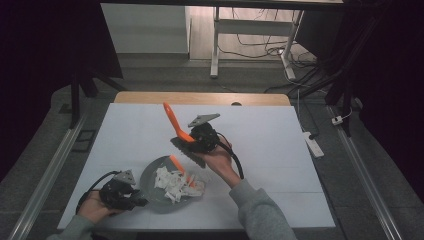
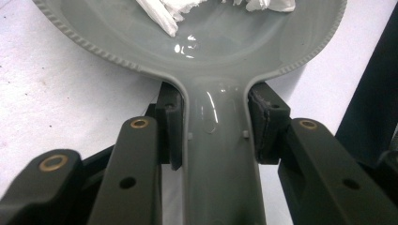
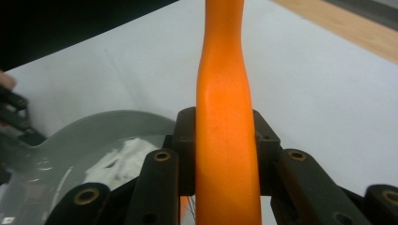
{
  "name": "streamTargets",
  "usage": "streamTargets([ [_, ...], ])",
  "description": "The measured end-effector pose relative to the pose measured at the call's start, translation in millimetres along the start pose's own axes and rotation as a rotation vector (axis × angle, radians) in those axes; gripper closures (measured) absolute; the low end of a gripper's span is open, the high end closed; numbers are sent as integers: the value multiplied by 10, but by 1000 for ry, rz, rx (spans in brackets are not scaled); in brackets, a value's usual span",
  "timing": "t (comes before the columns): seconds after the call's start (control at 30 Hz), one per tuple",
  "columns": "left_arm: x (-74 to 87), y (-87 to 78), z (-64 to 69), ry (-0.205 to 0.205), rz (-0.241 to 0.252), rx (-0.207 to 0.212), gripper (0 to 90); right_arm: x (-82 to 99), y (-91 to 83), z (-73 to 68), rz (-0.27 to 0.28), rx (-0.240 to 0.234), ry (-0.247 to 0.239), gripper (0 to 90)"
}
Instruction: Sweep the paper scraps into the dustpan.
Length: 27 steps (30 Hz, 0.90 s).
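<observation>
Around my grippers the white table sheet (image 1: 270, 140) lies bare to the right and far side. Between my hands the grey glossy dustpan (image 1: 150, 175) with white paper scraps (image 1: 172, 182) blocks the near middle.

Paper scraps (image 1: 176, 184) lie in the dustpan (image 1: 150, 187) on the table (image 1: 280, 150), brush (image 1: 176, 125) behind.

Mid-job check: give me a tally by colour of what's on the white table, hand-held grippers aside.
Grey: 1, the dustpan
Orange: 2, the brush handle and a small piece in the pan
White: 1, the heap of paper scraps
Total: 4
</observation>
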<state>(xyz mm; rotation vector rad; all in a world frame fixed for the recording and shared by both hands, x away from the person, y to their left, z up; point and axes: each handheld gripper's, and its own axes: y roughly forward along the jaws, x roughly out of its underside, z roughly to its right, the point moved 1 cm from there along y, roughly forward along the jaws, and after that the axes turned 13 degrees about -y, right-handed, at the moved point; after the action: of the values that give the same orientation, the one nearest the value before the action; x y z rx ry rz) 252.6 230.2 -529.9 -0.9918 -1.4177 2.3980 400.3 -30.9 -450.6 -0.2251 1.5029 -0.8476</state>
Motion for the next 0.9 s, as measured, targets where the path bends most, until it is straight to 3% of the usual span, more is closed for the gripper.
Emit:
streamTargets([
  [0.1, 1, -2, 2, 0, 1, 1, 617, 74, -47, 84, -1, 25, 25, 708],
  [0.27, 4, -3, 3, 3, 0, 1, 617, 270, -77, 188, -70, 65, 58, 707],
  [0.5, 2, 5, 2, 1, -2, 1, 617, 567, -101, 242, -116, 88, 103, 707],
  [0.9, 3, 3, 5, -1, 0, 2, 617, 600, -51, 163, -127, 66, 107, 708],
])
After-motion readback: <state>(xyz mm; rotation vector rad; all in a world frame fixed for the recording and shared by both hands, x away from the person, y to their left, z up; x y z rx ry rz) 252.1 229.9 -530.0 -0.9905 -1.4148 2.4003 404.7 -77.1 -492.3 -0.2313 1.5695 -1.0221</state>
